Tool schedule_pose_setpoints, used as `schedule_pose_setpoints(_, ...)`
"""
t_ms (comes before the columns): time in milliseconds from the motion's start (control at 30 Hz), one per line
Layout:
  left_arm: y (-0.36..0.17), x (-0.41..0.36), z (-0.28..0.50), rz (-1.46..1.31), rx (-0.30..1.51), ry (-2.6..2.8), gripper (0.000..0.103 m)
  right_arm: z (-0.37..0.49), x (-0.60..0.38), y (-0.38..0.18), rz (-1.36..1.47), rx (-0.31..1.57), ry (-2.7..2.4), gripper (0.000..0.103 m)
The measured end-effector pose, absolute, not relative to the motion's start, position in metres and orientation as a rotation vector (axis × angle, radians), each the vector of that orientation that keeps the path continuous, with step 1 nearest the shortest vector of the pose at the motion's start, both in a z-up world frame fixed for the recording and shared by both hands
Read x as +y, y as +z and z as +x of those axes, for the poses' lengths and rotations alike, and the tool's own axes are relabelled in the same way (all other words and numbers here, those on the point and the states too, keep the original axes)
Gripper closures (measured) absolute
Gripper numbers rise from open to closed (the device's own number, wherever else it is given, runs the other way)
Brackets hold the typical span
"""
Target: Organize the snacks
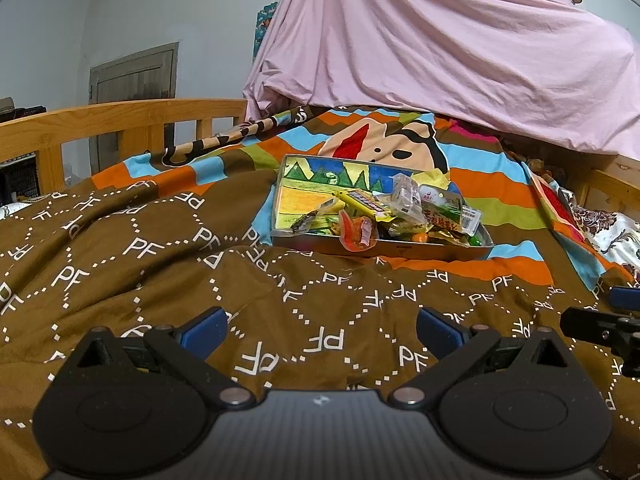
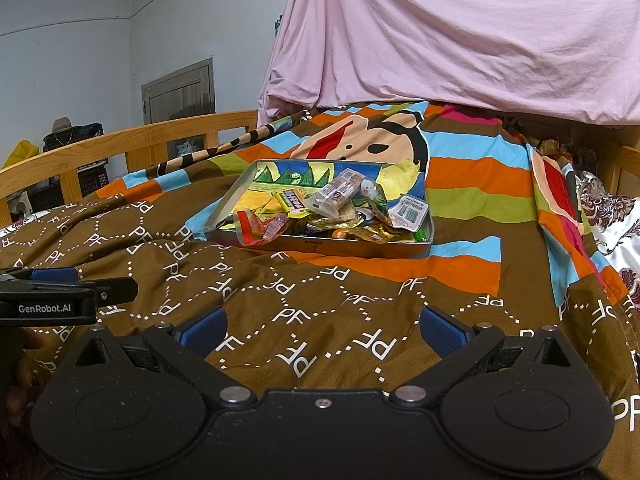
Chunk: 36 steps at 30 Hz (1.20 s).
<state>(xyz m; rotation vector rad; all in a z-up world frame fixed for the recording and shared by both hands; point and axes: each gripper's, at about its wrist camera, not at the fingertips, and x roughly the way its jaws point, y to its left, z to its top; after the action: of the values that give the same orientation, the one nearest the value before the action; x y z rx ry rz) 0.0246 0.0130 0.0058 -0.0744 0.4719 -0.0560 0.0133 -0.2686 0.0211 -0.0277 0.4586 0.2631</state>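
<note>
Both grippers — left (image 1: 322, 330), right (image 2: 322, 330) — gape empty over "PF"-printed bedding (image 1: 160, 248); "GenRobot.AI" marks one.

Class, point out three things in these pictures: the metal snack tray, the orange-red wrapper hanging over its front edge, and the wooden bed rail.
metal snack tray (image 2: 320, 246), right wrist view, bare front wall.
orange-red wrapper (image 1: 358, 232), left wrist view, its middle.
wooden bed rail (image 1: 120, 114), left wrist view, top bar.

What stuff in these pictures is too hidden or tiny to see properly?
- Snacks at the bottom of the tin tray: both views, buried under the top wrappers.
- Wrapper writing: too small and blurred in both.
- Whatever the pink sheet covers: hidden by the cloth.
- Right claw in the left wrist view: cut off by the frame edge.
- Left claw in the right wrist view: cut off likewise.
</note>
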Motion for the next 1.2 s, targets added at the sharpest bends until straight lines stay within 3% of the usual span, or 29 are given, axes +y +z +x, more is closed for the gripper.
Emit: schedule_pose_setpoints(1200, 0.0027, 0.0128, 0.0241, -0.09, 0.513, -0.055, 0.0, 0.0114, -0.2638, 0.0168, -0.036, 0.463, 0.269, 0.001)
